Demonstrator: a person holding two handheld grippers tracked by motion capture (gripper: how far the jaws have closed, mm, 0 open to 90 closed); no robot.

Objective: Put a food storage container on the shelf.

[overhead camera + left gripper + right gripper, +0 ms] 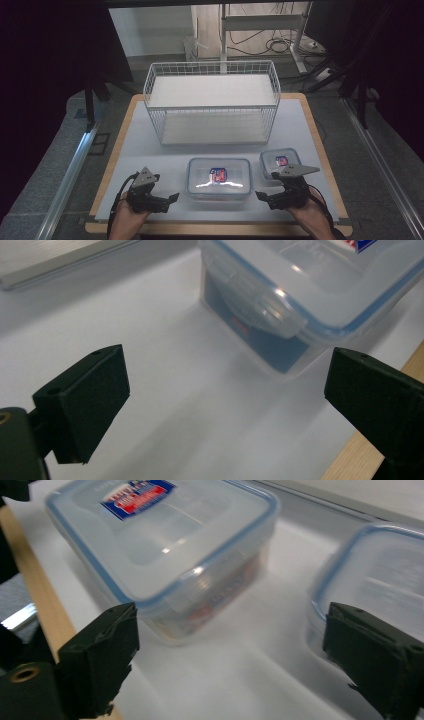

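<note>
A large clear lidded container (219, 179) with a blue seal and a red-and-blue label sits at the front middle of the white mat. A smaller matching container (276, 161) stands to its right. My left gripper (172, 197) rests left of the large container, jaws open and pointing at its side; in the left gripper view the container (300, 295) lies ahead of the open gripper (225, 405). My right gripper (260, 195) is open in front of the gap between the two boxes. In the right gripper view, gripper (230, 660) faces the large container (165, 545) and small container (375, 585).
A white wire rack (212, 102) with two shelves stands at the back of the mat (150, 150). The table's wooden edge (215, 230) runs just in front of both hands. Dark floor, rails and cables surround the table.
</note>
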